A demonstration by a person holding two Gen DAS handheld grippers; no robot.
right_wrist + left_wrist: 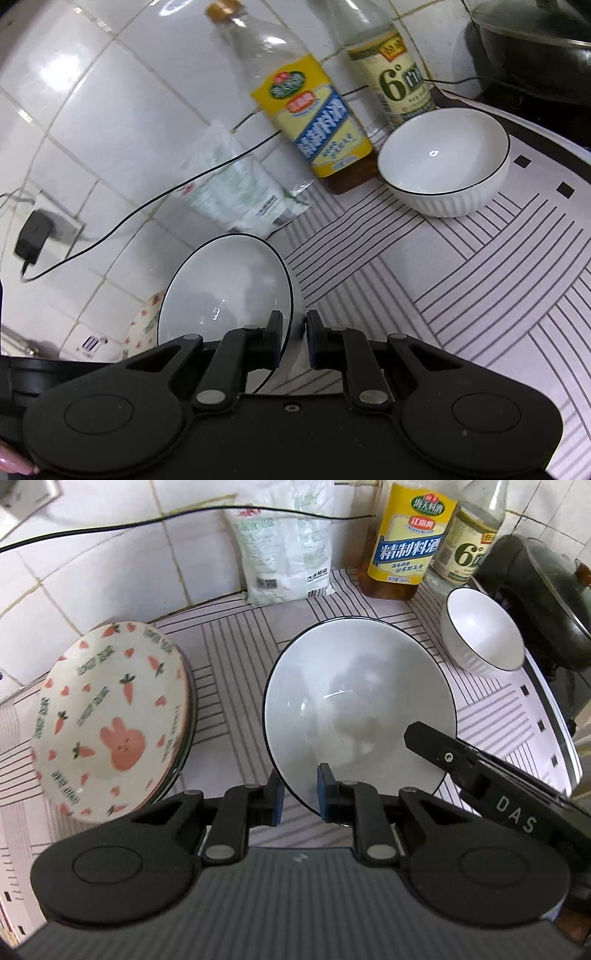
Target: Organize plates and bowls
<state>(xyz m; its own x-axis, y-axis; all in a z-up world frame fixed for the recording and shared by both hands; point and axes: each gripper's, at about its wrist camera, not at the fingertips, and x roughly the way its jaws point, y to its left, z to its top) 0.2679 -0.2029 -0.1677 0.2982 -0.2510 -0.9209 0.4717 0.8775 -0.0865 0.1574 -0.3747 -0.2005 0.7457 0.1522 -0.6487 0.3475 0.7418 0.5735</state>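
Both grippers straddle the rim of the same big white plate (354, 709), which sits tilted at the centre of the left wrist view and low and left of centre in the right wrist view. The left gripper (300, 794) has its fingers narrowed on the near rim, one pad on each face, and the right gripper (298, 338) straddles the opposite edge the same way, with a sliver of gap showing (so its hold looks lighter, though I cannot tell for sure). The glaze is slick, and if the hands drift apart or twist unevenly the plate could slide out and drop onto the striped mat (236, 657). The carrot plates (110, 716) are stacked at the left of the frame; swinging over carelessly could chip them. The small bowl (443, 166) waits at upper right beside the yellow bottle (317, 129), easily toppled.
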